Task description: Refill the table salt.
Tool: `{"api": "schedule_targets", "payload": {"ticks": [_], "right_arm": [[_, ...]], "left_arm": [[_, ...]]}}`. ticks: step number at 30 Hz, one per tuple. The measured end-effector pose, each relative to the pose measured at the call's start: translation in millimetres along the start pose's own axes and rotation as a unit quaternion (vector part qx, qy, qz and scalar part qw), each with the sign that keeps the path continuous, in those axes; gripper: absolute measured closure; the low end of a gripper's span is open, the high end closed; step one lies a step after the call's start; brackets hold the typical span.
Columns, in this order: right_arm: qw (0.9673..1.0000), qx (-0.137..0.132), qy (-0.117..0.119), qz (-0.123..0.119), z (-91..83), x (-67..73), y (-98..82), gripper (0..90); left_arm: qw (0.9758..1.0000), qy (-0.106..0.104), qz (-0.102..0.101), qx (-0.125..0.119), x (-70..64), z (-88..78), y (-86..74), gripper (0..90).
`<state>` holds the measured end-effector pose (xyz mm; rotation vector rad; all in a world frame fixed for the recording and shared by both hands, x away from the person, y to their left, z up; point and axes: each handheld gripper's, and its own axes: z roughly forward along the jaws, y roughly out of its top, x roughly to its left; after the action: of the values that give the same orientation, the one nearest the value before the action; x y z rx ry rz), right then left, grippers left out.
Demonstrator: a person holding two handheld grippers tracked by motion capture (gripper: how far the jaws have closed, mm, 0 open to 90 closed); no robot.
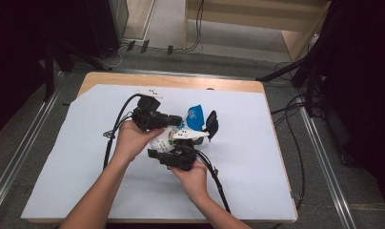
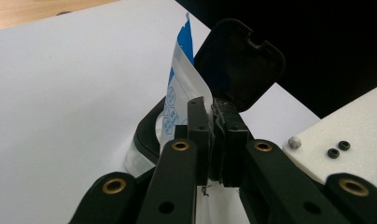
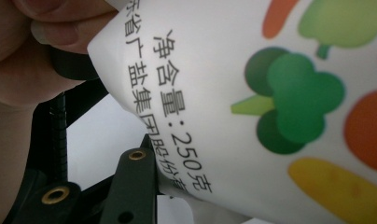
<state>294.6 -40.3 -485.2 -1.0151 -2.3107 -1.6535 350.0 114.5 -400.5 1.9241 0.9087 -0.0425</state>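
Two claws meet over the middle of the surface (image 1: pixel 86 191), which is covered by a pale sheet and shows bare wood only along its far edge. The left claw (image 1: pixel 178 119) has its jaws pressed together on a thin edge of the bag (image 1: pixel 195 117), a white packet with a blue top; in the left gripper view that edge (image 2: pixel 179 93) rises upright between the two black jaws, which stand almost touching. Just beyond it sits a black container (image 2: pixel 147 135) with its hinged lid (image 2: pixel 240 63) tipped up and open. The right claw (image 1: pixel 186 143) grips the same bag lower down (its jaws stand partly apart, spread by the packet's body): in the right gripper view the white face with printed vegetables and black characters (image 3: pixel 252 93) lies close against one jaw. The person's left hand (image 1: pixel 133 140) and right hand (image 1: pixel 193 176) come in from the near edge, close together, and the bag hangs between the claws, slightly nearer the far edge than the near one.
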Motion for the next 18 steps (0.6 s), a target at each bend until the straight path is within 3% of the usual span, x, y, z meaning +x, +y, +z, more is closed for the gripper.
{"api": "schedule_targets", "payload": {"ticks": [15, 18], "right_arm": [[0.9999, -0.005, 0.004, 0.011, 0.2, 0.3, -2.8, 65.5], [1.0000, -0.003, 0.002, 0.009, 0.7, 0.3, -3.3, 65.5]], "left_arm": [[0.9999, -0.008, -0.005, 0.007, 3.0, -1.4, -0.1, 85.3], [0.9999, 0.000, -0.004, 0.009, 2.3, -2.4, -0.2, 84.8]]}}
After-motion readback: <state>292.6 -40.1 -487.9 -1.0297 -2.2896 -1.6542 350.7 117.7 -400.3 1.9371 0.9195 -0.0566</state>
